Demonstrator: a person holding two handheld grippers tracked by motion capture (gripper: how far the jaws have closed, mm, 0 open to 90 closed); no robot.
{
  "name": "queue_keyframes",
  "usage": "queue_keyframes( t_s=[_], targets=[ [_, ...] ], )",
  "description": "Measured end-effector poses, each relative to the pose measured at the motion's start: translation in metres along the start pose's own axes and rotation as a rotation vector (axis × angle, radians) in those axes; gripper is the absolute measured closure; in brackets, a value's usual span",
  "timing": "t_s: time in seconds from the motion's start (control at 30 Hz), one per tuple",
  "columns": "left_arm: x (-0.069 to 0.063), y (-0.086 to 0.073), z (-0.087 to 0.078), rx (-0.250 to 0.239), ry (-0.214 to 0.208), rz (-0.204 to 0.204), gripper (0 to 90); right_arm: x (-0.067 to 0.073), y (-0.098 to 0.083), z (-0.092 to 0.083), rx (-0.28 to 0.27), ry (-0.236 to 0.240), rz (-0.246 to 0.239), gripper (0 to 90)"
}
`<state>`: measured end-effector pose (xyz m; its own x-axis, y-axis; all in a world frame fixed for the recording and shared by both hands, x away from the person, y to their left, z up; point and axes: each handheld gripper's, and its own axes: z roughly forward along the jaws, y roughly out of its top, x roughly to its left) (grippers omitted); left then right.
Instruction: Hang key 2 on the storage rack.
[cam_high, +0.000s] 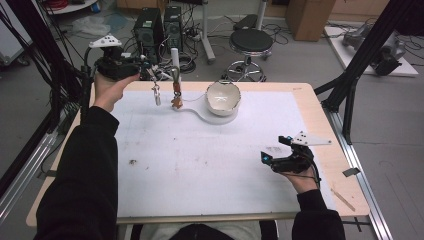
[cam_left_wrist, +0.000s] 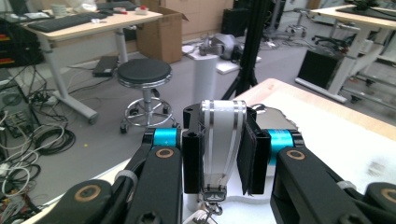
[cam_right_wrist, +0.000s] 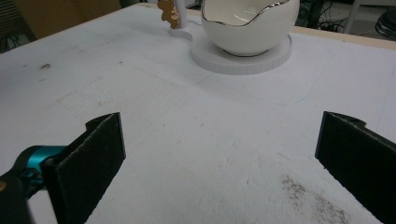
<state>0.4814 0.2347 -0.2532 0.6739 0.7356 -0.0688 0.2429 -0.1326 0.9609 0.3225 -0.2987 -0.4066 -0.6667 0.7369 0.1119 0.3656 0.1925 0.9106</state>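
At the bottom of the left gripper view, the left claw (cam_left_wrist: 219, 154) is clamped on a translucent white strap (cam_left_wrist: 223, 140) with a metal clasp, mid-frame, while the right claw (cam_right_wrist: 224, 163) stands apart over the table (cam_right_wrist: 187, 121).

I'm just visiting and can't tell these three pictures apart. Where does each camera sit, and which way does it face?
High view: above the person's side, looking forward and down on the table; both sleeves and hands show.
Left gripper view: rides the left gripper, facing off the table toward a stool; its fingers clamp a white strap.
Right gripper view: rides the right gripper, low over the table, fingers open.
Shared: the white bowl shows in high and right gripper views.
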Motion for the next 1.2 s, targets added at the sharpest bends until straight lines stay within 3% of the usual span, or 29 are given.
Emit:
queue_keyframes(
  t_s=[0.27,0.67,1.0,1.2],
  targets=[
    [0.009,0.01,0.008,0.021,0.08,0.003,73.9,0.0,-0.002,-0.01,0.004,-0.007,-0.003,0.7],
    [0.017,0.03,0.022,0.01,0.192,-0.004,74.0,-0.006,-0.009,-0.016,-0.004,-0.005,0.013,0.7],
    [0.023,0.026,0.035,-0.016,0.215,-0.038,73.9,-0.008,-0.01,-0.02,-0.017,0.005,0.02,0.7],
    [0.021,0.024,0.042,-0.011,0.225,-0.031,73.9,-0.009,-0.01,-0.019,-0.018,-0.001,0.012,0.7]
  ],
)
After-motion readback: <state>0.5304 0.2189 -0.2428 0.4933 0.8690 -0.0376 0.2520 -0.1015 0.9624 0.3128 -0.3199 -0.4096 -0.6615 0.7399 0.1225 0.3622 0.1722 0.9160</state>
